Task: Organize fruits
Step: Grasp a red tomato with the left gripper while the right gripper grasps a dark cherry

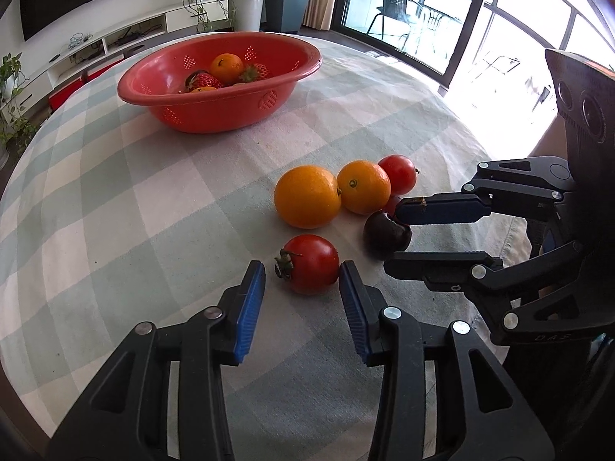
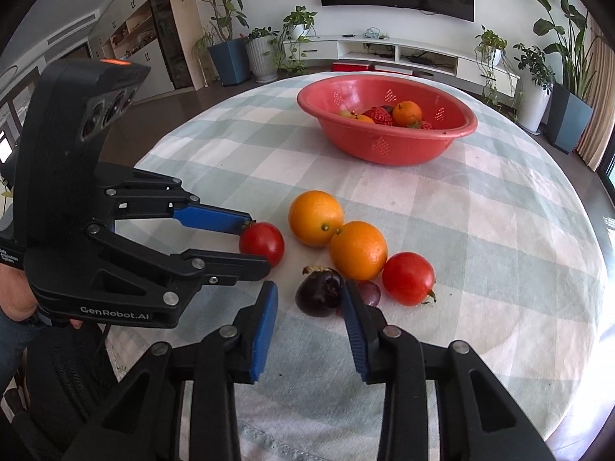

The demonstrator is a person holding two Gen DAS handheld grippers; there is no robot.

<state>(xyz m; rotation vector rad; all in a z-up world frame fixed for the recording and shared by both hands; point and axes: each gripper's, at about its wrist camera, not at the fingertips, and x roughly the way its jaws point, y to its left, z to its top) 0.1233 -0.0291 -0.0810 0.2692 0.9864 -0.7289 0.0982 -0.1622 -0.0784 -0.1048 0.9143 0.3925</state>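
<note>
Two oranges [image 1: 307, 196] [image 1: 364, 187], two red tomatoes [image 1: 310, 264] [image 1: 399, 174] and a dark purple fruit [image 1: 387, 236] lie together on the checked tablecloth. My left gripper [image 1: 301, 280] is open around the near tomatoes' front one, its right pad touching it. My right gripper [image 2: 310, 299] is open around the dark purple fruit [image 2: 319, 292], which rests on the cloth. A small purple grape [image 2: 369, 292] lies just beyond the right finger. The red basket [image 1: 215, 115] at the back holds oranges and strawberries.
The round table's edge [image 2: 576, 345] curves close on the right. A TV stand, potted plants and a glass door stand beyond the table. The cloth [image 1: 115, 230] between the fruit group and the basket is bare.
</note>
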